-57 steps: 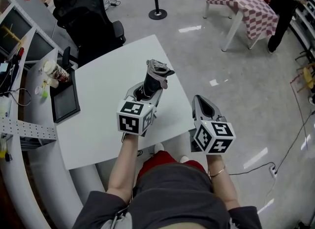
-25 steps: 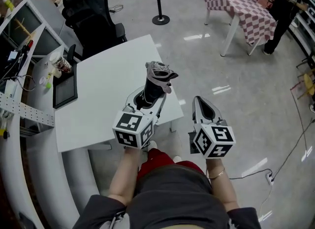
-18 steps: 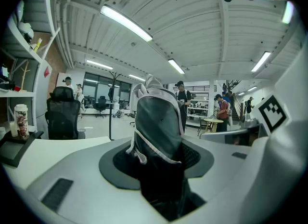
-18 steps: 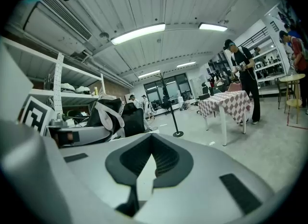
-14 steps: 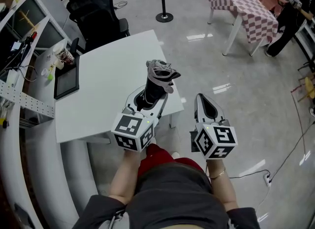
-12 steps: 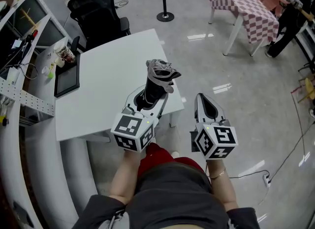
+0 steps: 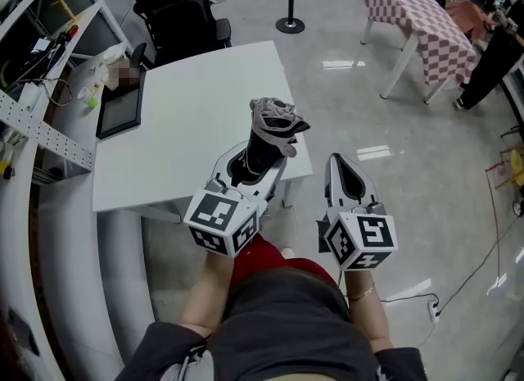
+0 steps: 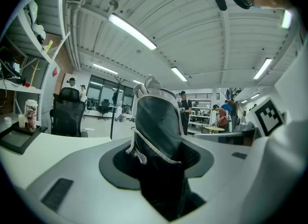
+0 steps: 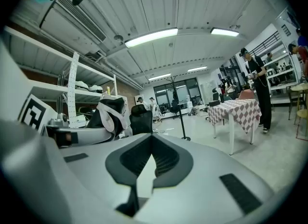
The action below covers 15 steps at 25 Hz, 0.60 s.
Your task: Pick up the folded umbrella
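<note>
the left gripper squeezes the folded umbrella between its jaws — hold tight, lift slow. the right gripper beside it is closed, empty.

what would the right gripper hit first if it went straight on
Nothing near: the right gripper points over open floor beside the white table. Far off stands a black chair, depth unclear.

The folded umbrella stands between the jaws of my left gripper, over the table's near right part. My right gripper hangs just right, over floor. 1 chair stands behind the table.
</note>
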{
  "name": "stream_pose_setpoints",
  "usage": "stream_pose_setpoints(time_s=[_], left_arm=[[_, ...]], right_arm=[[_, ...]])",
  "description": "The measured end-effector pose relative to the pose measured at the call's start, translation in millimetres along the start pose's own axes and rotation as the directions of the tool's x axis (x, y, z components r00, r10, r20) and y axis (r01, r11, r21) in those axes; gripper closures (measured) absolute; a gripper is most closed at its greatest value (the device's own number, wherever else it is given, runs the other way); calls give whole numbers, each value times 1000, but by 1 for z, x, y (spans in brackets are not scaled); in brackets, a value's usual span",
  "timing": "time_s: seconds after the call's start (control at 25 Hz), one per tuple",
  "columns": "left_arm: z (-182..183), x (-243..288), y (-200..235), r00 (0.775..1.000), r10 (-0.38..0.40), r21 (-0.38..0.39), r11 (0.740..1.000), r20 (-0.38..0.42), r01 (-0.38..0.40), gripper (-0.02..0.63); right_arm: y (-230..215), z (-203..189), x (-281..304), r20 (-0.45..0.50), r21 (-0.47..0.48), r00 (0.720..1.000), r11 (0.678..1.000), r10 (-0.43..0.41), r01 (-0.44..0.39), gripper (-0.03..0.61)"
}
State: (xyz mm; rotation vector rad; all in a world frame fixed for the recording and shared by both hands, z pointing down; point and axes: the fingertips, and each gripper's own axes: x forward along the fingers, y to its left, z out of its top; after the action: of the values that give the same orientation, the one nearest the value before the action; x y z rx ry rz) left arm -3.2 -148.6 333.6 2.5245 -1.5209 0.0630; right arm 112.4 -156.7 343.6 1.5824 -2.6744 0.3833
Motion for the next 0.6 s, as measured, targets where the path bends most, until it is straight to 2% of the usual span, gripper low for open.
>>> stream_pose_setpoints(time_s=[0.32,0.6], left_arm=[[1,-15,1,1000,14,-17,1000,24,-14,408],[0,-28,-1,999,23,-17,1000,36,-22,408]], right_arm=[[24,6,-7,25,-69,998,996,58,-56,561],[30,0,-9,18,-73,998,995,63,-61,561]])
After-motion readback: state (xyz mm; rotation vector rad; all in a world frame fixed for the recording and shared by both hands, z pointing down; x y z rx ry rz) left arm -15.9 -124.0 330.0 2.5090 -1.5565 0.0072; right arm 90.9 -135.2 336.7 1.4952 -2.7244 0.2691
